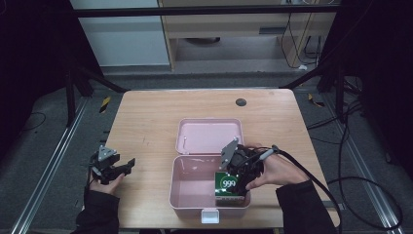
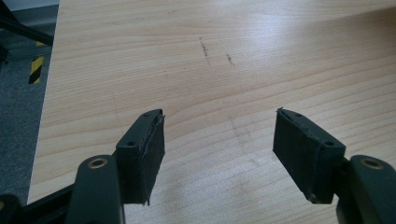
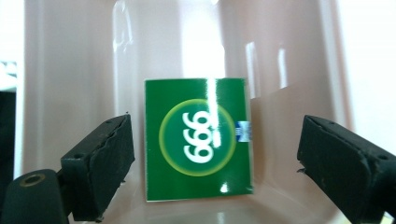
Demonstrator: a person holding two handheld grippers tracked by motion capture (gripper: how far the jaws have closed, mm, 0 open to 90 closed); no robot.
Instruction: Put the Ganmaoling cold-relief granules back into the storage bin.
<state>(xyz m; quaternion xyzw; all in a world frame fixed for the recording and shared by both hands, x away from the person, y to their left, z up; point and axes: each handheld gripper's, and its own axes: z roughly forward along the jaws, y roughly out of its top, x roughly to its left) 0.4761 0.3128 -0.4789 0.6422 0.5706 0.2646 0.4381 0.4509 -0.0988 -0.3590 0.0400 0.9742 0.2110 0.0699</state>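
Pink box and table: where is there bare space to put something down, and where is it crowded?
Inside the pink box, the left half of the tray is bare; the right near corner is crowded by the green packet and the open right gripper. On the table, free patches lie between the left gripper and the box, and along the far edge beside the dark round spot.

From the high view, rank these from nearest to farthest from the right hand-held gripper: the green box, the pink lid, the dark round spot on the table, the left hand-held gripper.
1. Green box: right under the right hand-held gripper, inside the pink case.
2. Pink lid: lying open just behind it.
3. Dark round spot: farther back on the table.
4. Left hand-held gripper: far across at the table's left edge.
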